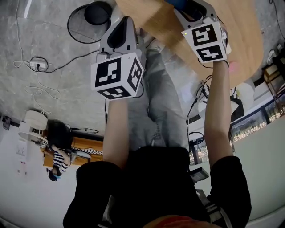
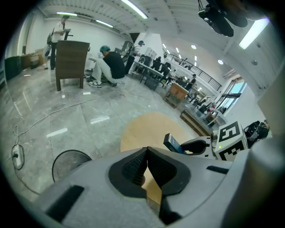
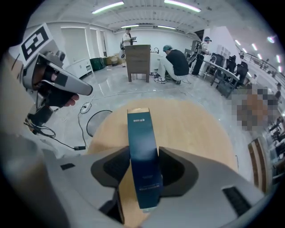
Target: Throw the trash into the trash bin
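A long dark blue carton (image 3: 141,164) stands clamped between the pads of my right gripper (image 3: 144,161), above the round wooden table (image 3: 196,129). In the head view that gripper (image 1: 190,8) is over the table (image 1: 151,22) at the top right, and only a blue corner of the carton (image 1: 174,3) shows. In the left gripper view the carton (image 2: 171,143) sticks out of it at the right. My left gripper (image 2: 146,152) is shut with nothing in it, near the table's left edge (image 1: 126,21). A black ring with a dark round body (image 1: 91,18) sits on the floor beyond; whether it is the bin I cannot tell.
Cables and a power strip (image 1: 38,65) lie on the grey floor at the left. A brown cabinet (image 3: 137,60) and a crouching person (image 3: 174,62) are farther off, with desks and more people (image 2: 178,73) behind them. My legs (image 1: 160,98) stand beside the table.
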Motion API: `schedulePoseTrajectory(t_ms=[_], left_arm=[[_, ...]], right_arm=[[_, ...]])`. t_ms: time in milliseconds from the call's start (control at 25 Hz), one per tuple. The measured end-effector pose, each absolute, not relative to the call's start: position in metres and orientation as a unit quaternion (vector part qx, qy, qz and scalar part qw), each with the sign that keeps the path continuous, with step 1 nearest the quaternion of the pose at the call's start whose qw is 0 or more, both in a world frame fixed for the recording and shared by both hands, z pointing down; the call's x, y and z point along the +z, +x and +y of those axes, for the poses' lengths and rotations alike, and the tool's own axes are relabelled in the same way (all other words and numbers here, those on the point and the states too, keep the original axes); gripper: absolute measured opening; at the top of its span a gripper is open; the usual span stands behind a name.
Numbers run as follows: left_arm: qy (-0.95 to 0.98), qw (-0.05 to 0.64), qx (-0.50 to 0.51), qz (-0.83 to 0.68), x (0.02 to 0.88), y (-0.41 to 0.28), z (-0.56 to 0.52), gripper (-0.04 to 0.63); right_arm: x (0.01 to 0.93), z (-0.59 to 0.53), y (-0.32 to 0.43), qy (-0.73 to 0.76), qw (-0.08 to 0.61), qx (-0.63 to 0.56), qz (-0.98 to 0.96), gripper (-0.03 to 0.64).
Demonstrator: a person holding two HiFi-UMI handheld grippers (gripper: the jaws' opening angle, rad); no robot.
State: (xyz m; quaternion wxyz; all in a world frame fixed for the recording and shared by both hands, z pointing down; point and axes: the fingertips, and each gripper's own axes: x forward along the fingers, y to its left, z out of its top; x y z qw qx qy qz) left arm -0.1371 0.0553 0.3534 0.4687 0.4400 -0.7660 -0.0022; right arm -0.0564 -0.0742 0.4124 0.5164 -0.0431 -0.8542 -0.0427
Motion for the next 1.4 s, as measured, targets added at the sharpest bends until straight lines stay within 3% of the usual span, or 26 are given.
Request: schedulePoseTrajectory(t_ms=[920,1400], left_arm=[[0.224,0.449,-0.064,-0.862,0.38,-0.195,0.236,0.008],[0.154,0.46,-0.077,-0.871,0.443,-0.203,0.32,0.008]], right_arm=[[0.405,0.115,-0.18,-0.228,0.432,-0.008,-0.873,0.195],[0.486,0.203,-0.206,-0.275,0.456,0.014,-0.847,0.187]])
